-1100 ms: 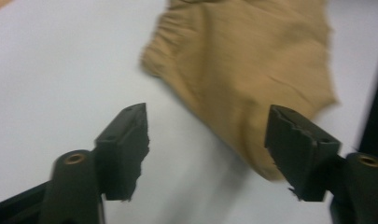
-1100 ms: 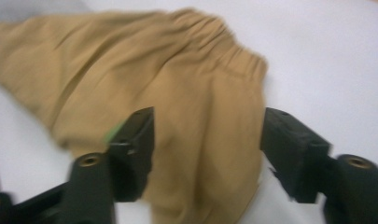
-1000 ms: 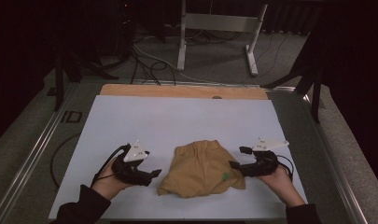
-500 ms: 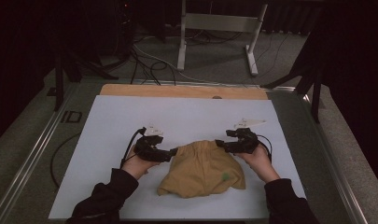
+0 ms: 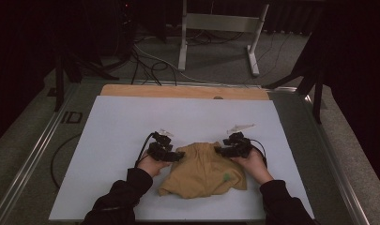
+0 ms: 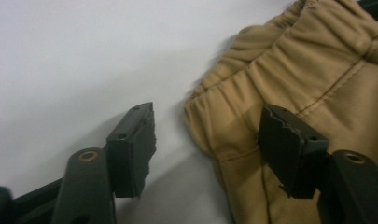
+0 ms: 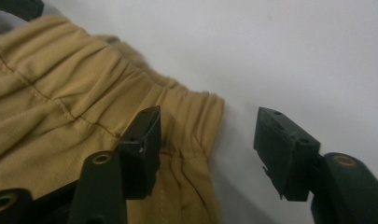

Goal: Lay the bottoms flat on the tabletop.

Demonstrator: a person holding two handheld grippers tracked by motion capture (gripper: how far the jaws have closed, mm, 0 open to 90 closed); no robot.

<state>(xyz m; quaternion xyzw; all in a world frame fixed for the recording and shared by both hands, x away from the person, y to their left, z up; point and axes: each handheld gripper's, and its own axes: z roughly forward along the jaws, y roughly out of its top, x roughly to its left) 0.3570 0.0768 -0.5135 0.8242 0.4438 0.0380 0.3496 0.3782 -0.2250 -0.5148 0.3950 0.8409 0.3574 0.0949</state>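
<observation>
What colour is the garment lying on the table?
Tan, a mustard-brown; the garment shows best in the left gripper view.

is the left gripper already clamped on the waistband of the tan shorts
No: in the left gripper view its fingers stand apart, straddling the corner of the elastic waistband of the tan shorts, and neither one presses the cloth.

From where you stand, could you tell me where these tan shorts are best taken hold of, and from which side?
Take the tan shorts by the gathered elastic waistband, one outer corner per hand, coming in from the sides. The band lies flat along the far edge, and each corner already sits between open tongs: left tongs, right tongs. Both have just been closing, pads not yet pressing.
</observation>
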